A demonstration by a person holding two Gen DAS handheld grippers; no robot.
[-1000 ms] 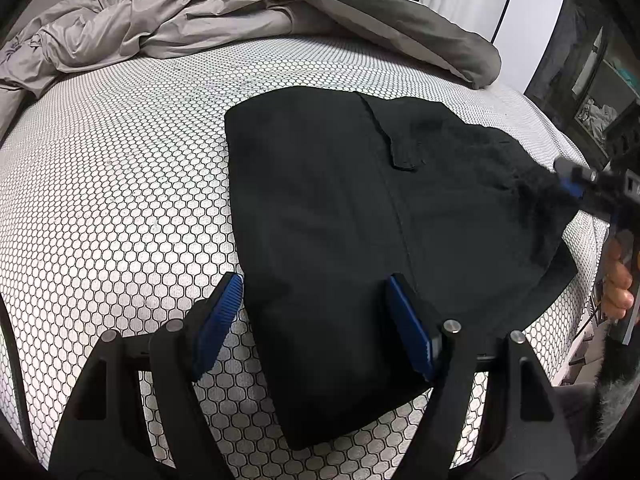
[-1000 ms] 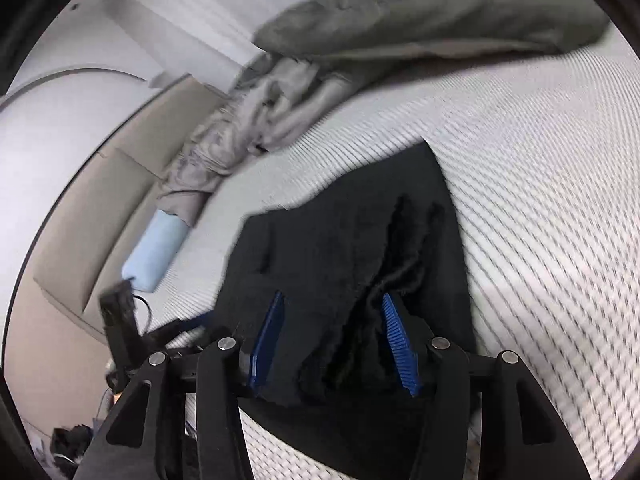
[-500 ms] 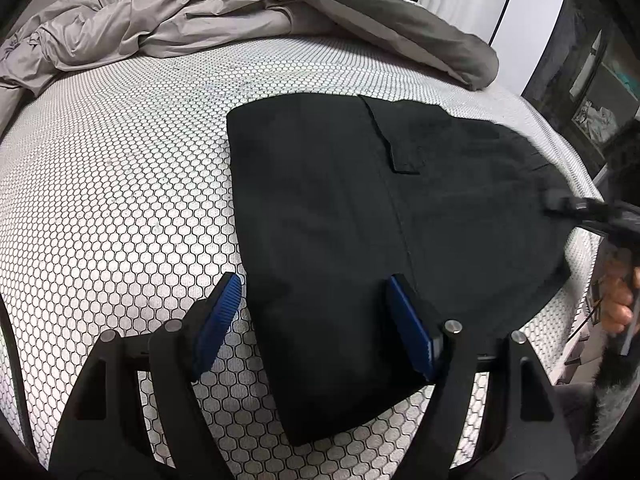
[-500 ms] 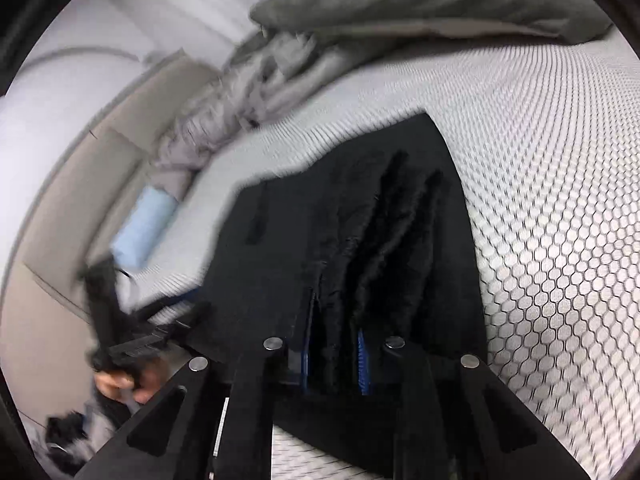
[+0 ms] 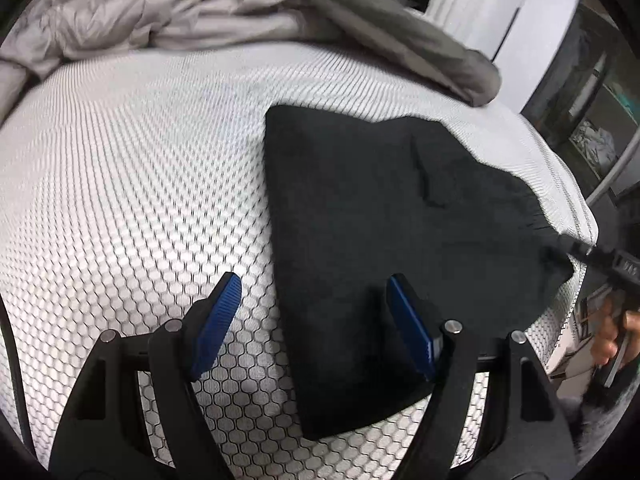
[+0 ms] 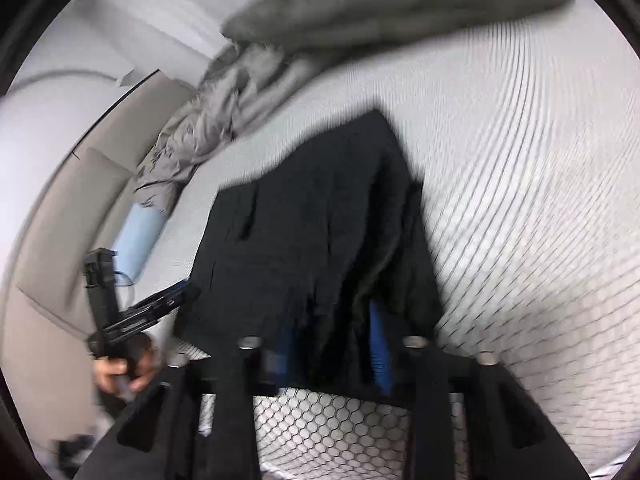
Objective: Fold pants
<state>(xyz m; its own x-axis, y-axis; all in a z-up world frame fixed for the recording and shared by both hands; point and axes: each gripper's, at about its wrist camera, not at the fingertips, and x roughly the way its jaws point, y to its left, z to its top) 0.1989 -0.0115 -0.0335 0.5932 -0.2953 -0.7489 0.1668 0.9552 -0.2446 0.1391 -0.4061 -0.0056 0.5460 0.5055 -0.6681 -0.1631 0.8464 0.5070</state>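
Note:
Black pants (image 5: 376, 208) lie folded on the honeycomb-patterned mattress (image 5: 132, 184). My left gripper (image 5: 314, 320) is open and empty, hovering over the near left edge of the pants, one finger over the mattress and one over the cloth. My right gripper (image 6: 332, 344) is shut on the waistband end of the pants (image 6: 320, 240) and lifts that end off the bed. The right gripper also shows at the right edge of the left wrist view (image 5: 568, 248), holding the cloth.
A rumpled grey duvet (image 5: 208, 20) is piled along the far side of the mattress. A light blue pillow (image 6: 140, 236) lies by the beige headboard (image 6: 60, 216). Dark shelving (image 5: 592, 92) stands past the bed's right edge.
My right gripper closed on the waistband end and has raised it off the mattress. My left gripper stayed open and shifted slightly left of the pants' edge.

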